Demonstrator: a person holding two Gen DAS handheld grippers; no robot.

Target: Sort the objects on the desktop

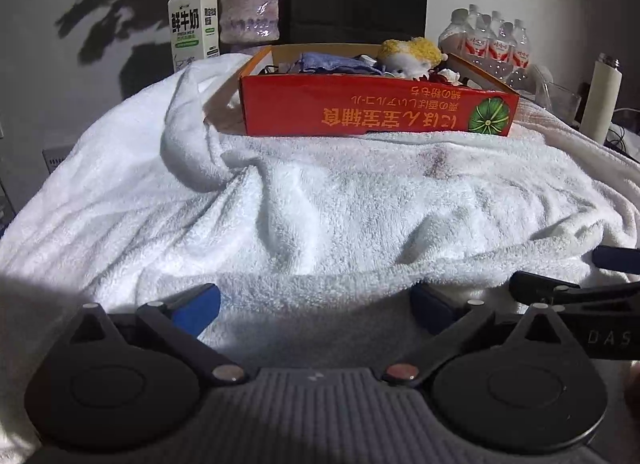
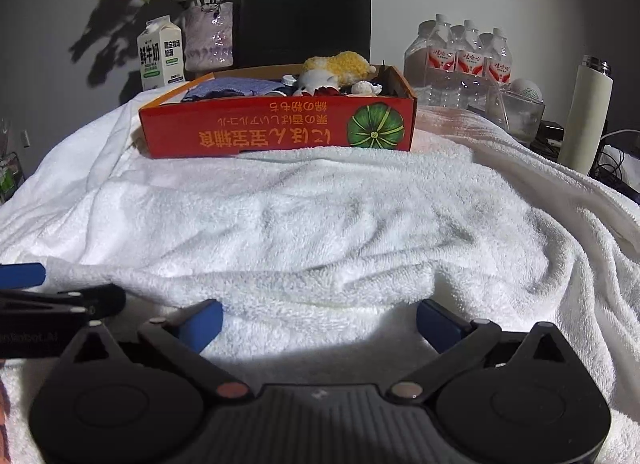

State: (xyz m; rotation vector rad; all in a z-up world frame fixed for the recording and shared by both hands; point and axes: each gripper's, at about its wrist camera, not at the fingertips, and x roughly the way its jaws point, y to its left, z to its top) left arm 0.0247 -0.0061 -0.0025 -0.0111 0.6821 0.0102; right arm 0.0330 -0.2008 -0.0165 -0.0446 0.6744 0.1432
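Both grippers, left gripper and right gripper, stand wide open, empty, low over the white towel. The red cardboard box lies well ahead of both fingertip pairs, long axis crosswise, holding a plush doll; neither hand is clearly nearer.

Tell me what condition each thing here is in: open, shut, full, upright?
Left gripper: jaws open, holding nothing.
Right gripper: jaws open, holding nothing.
Red box: open-topped, filled with items.
Plush toy: lying in the box.
Milk carton: upright, closed.
White towel: spread out, wrinkled.
Thermos: upright, capped.
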